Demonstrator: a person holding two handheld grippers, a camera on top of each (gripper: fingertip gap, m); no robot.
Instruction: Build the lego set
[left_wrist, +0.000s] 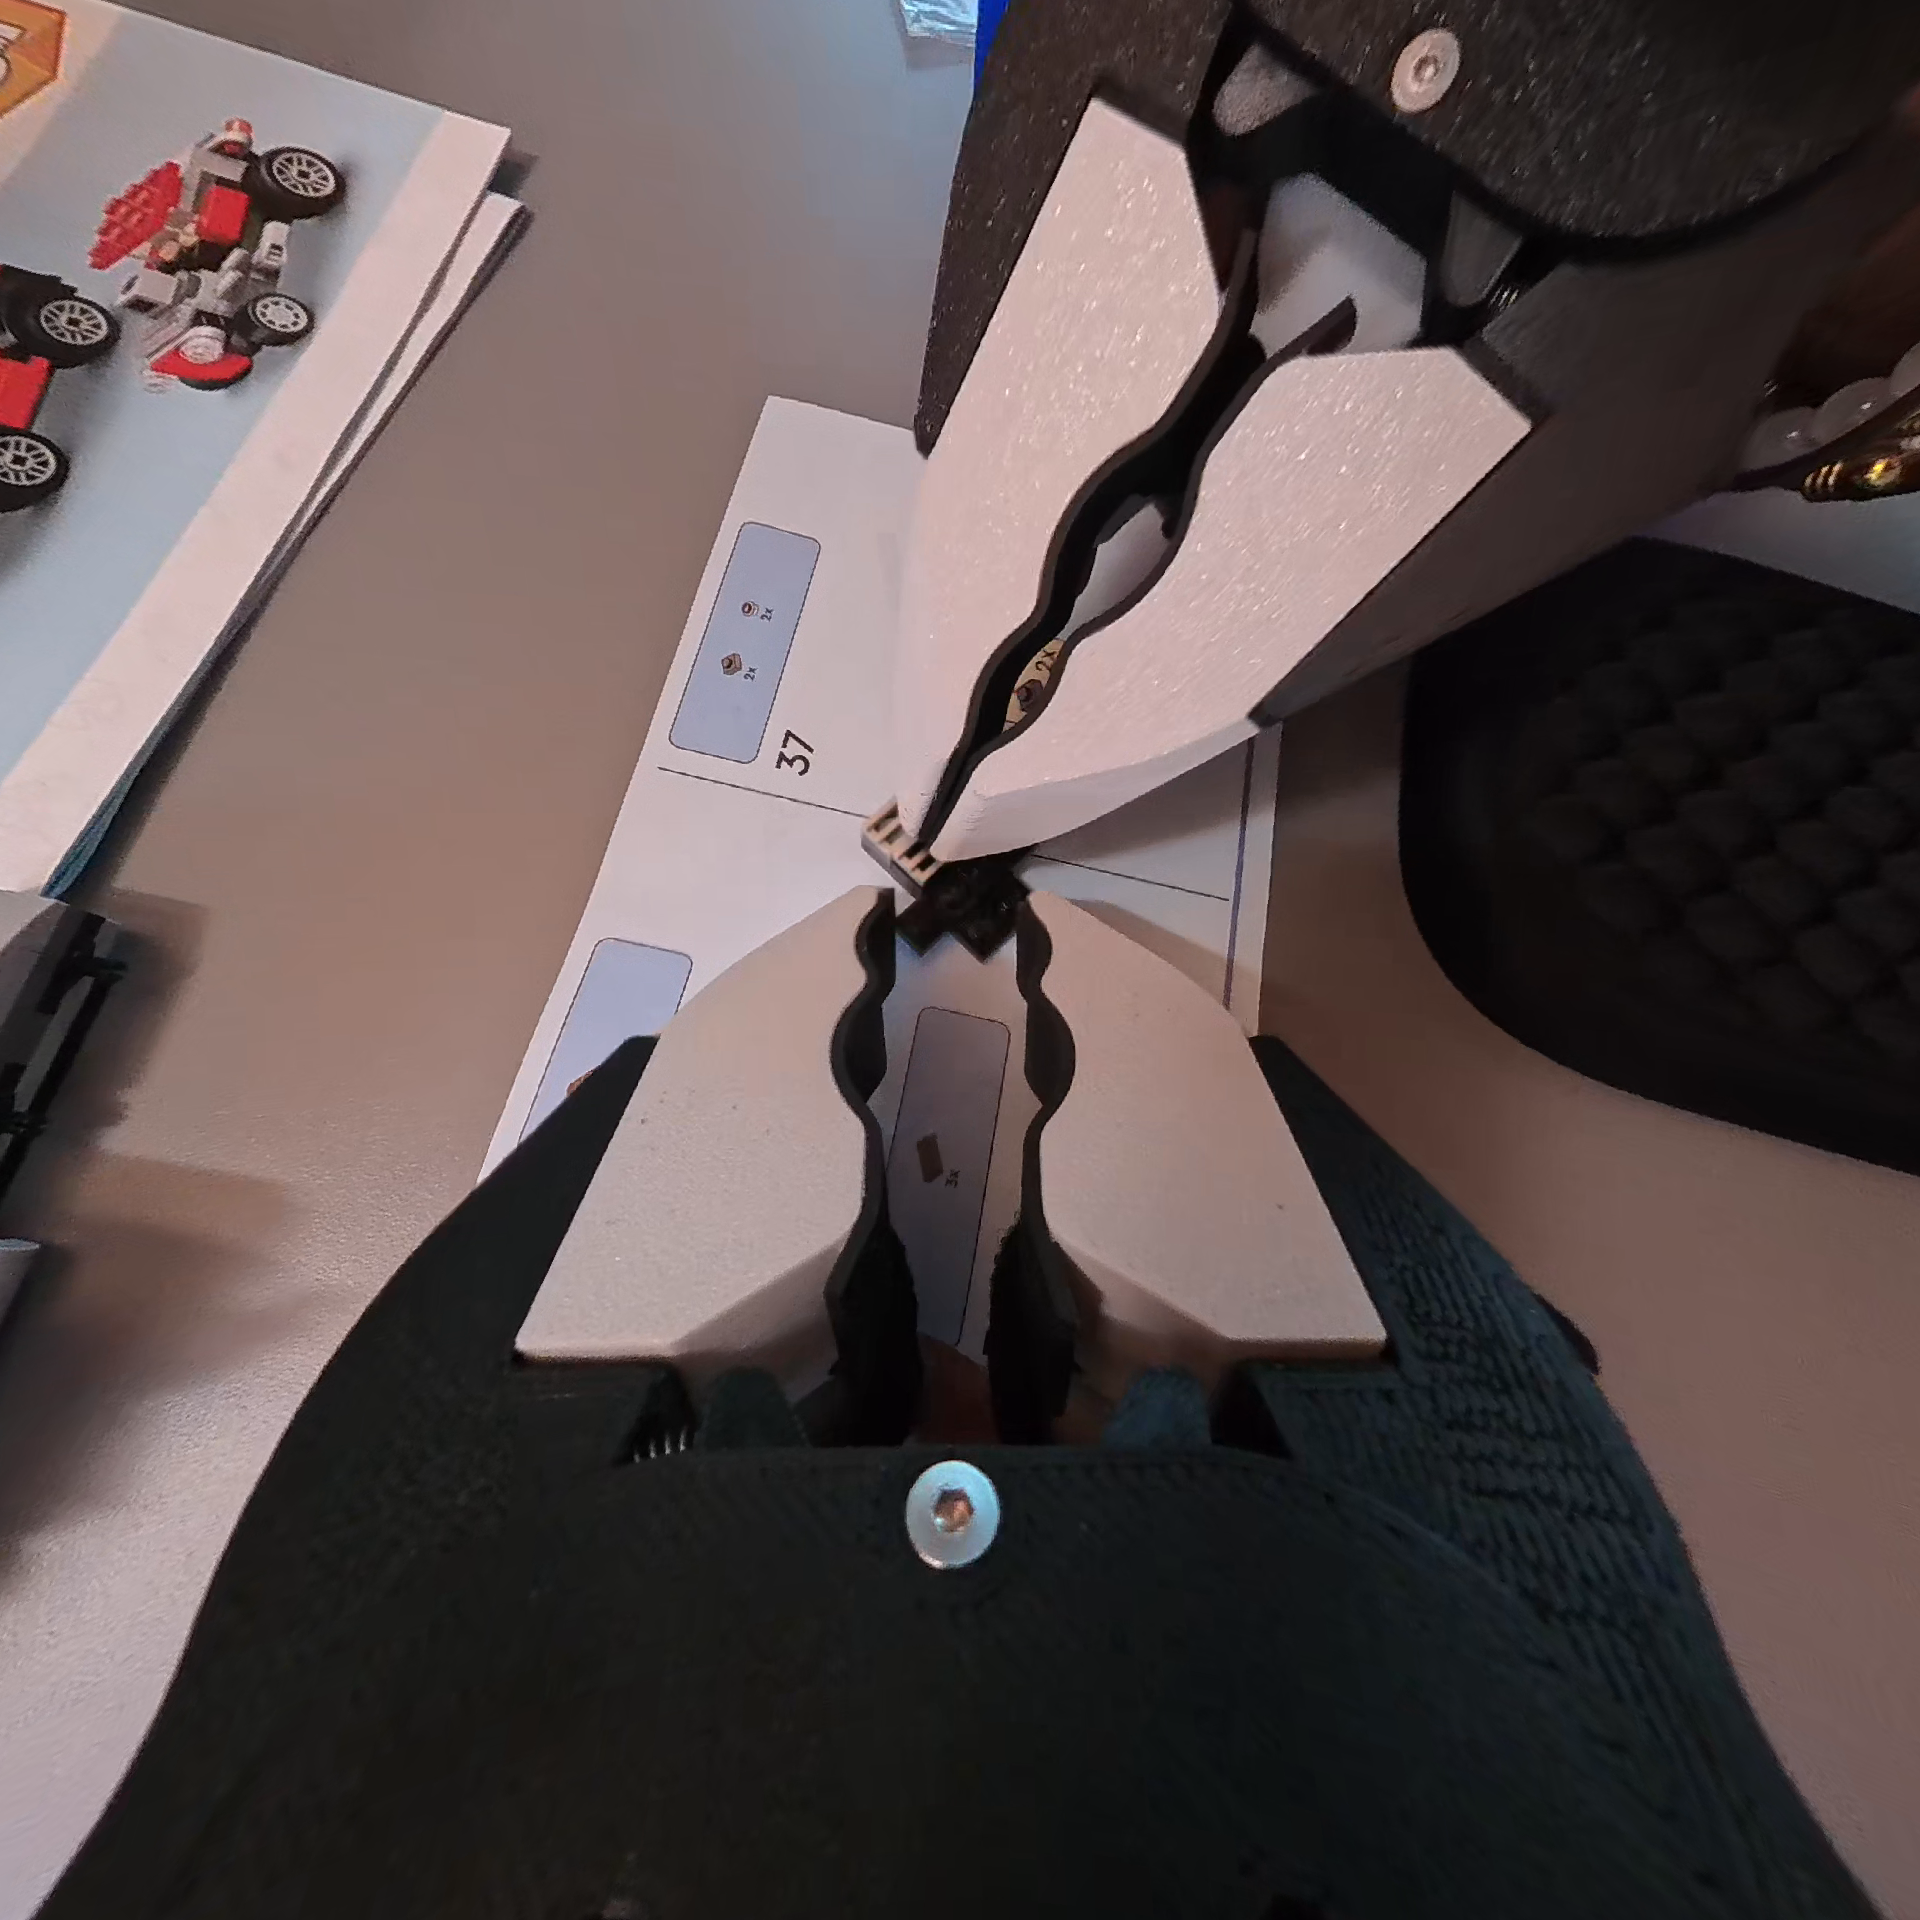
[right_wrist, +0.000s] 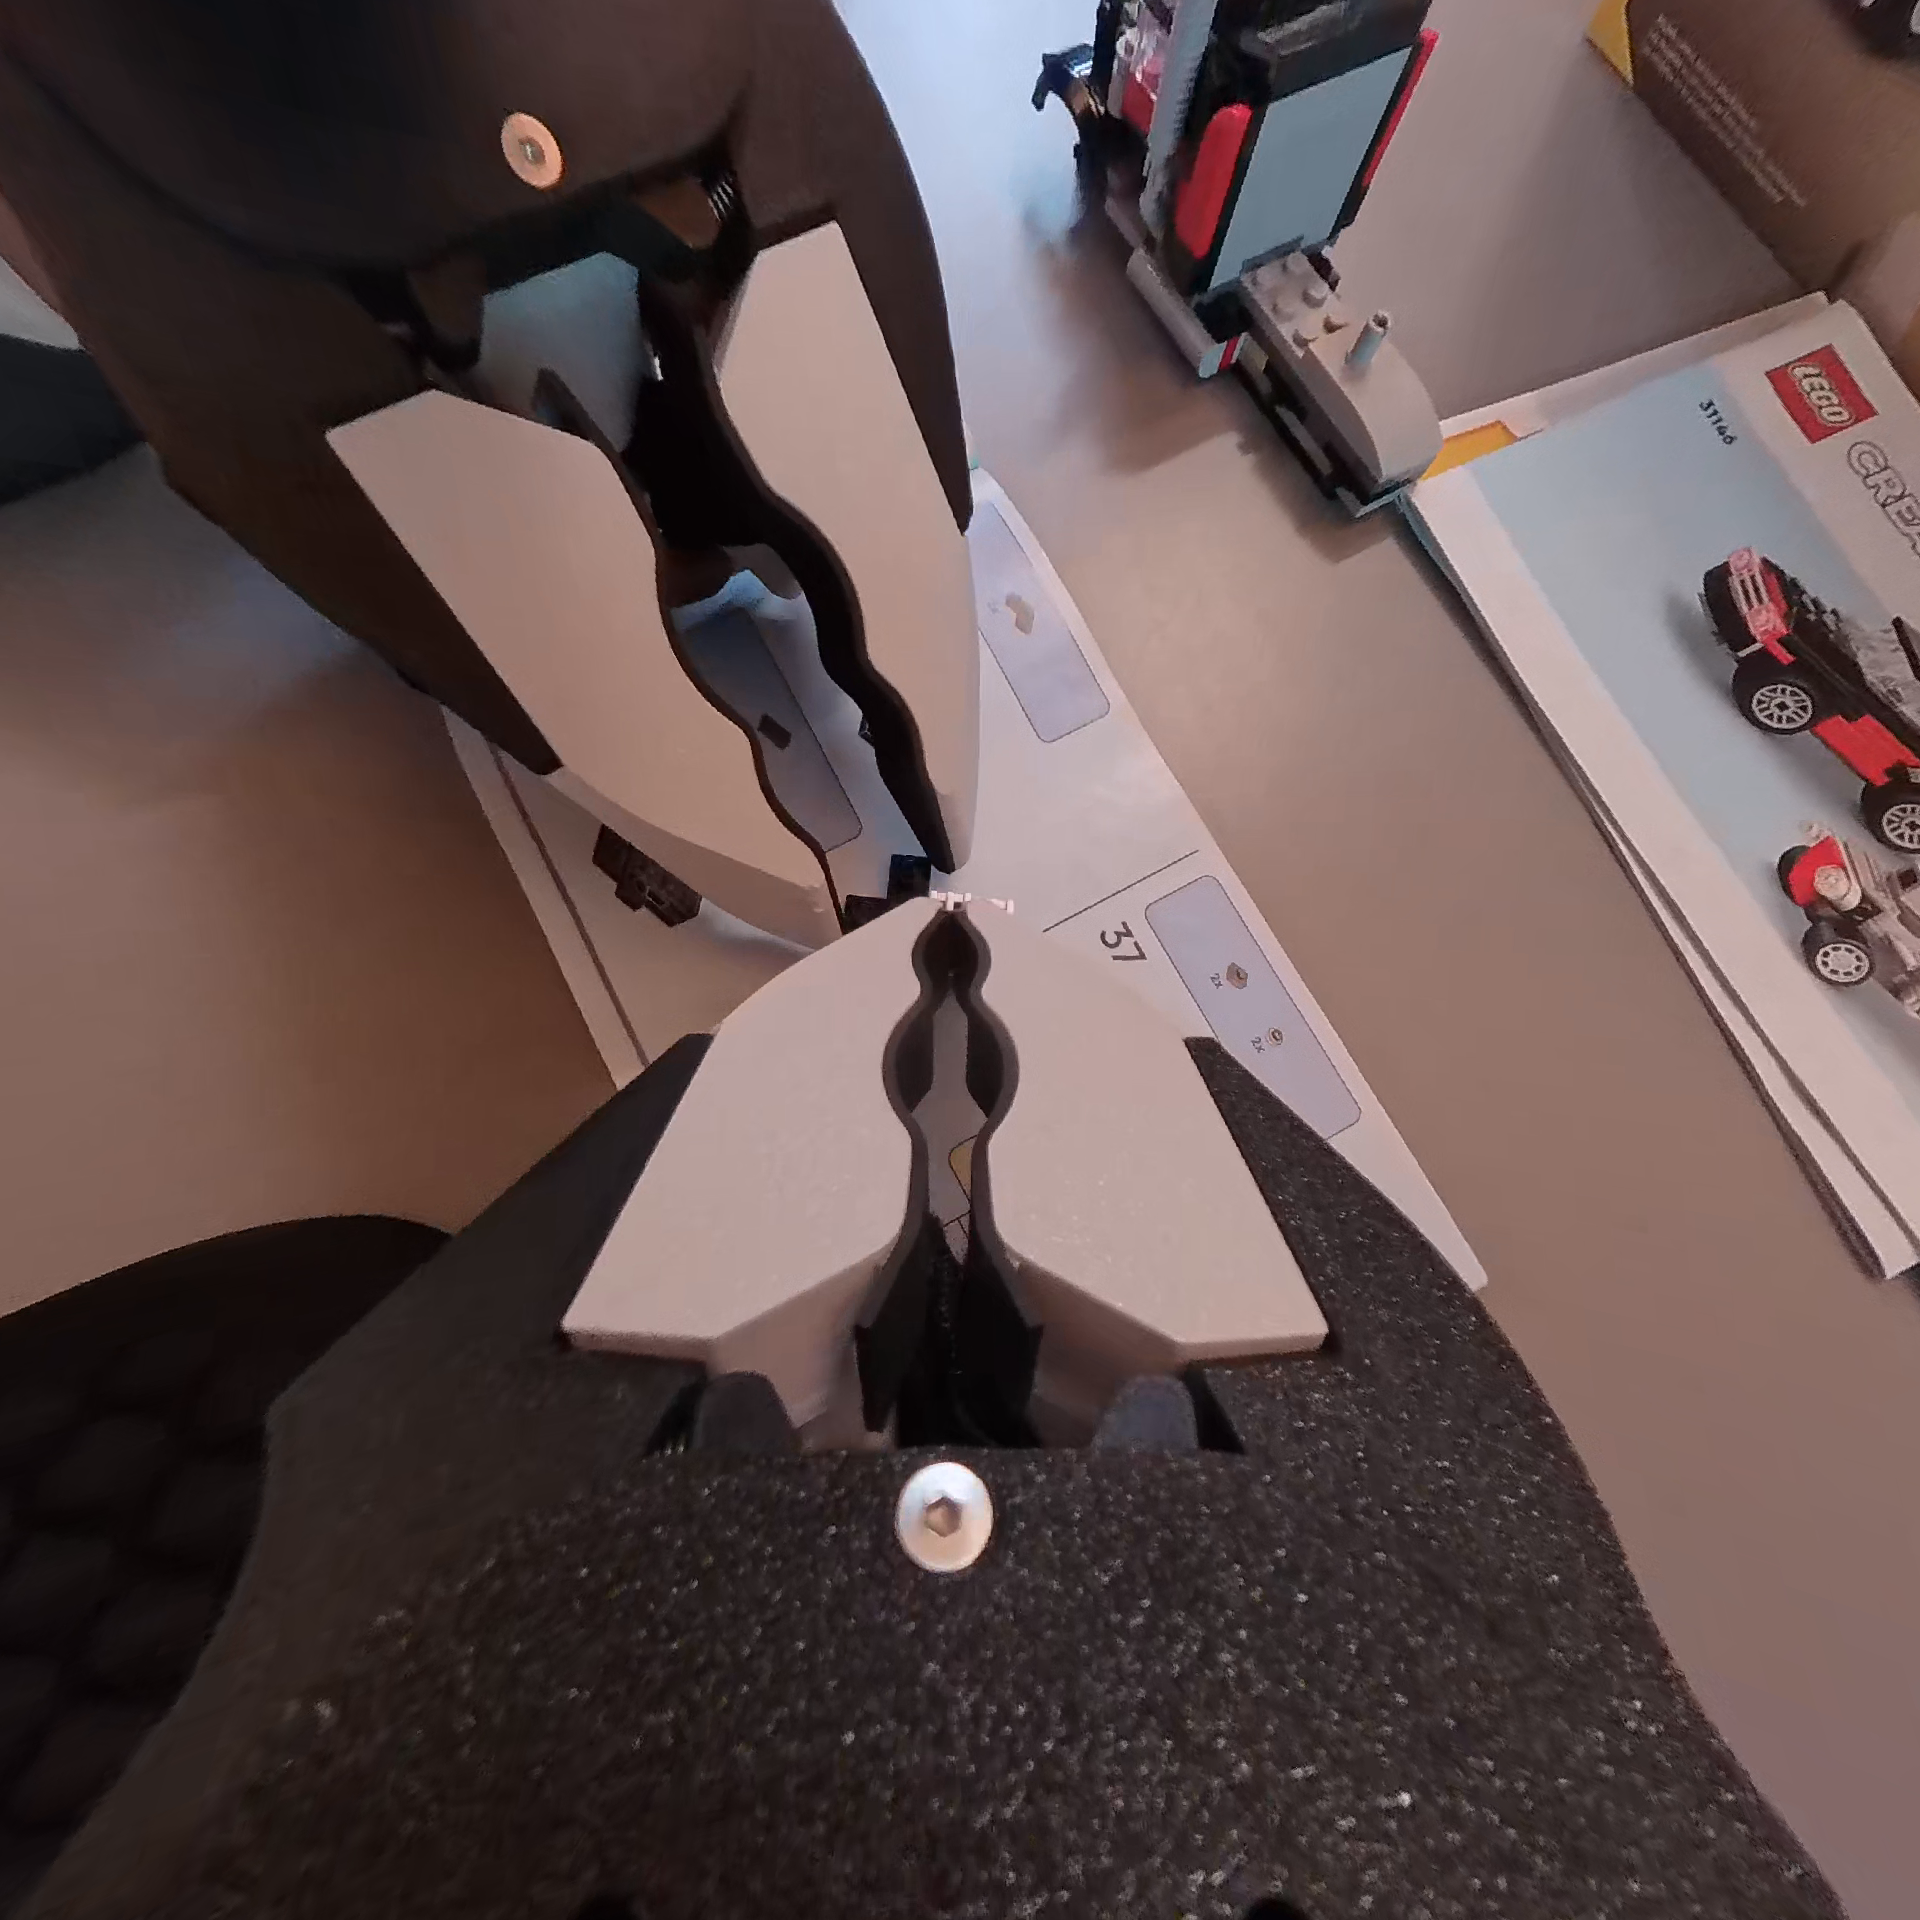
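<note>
Above the open instruction page (left_wrist: 727, 831) on the counter (left_wrist: 364, 935), the left hand-held gripper (left_wrist: 956, 914) pinches a small black piece (left_wrist: 961, 914). The right hand-held gripper (left_wrist: 935, 821) nips a grey grille piece (left_wrist: 899, 840), touching the black piece. A partly built model (right_wrist: 1278, 229) stands beyond the page.

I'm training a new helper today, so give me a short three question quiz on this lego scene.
1. True or false: the right gripper pinches a small grey piece.
2. What does the left gripper hold?
A a red wheel
B a small black piece
C nothing
3. What lies under both grippers?

Key:
1. True
2. B
3. An open instruction page on the table
</note>
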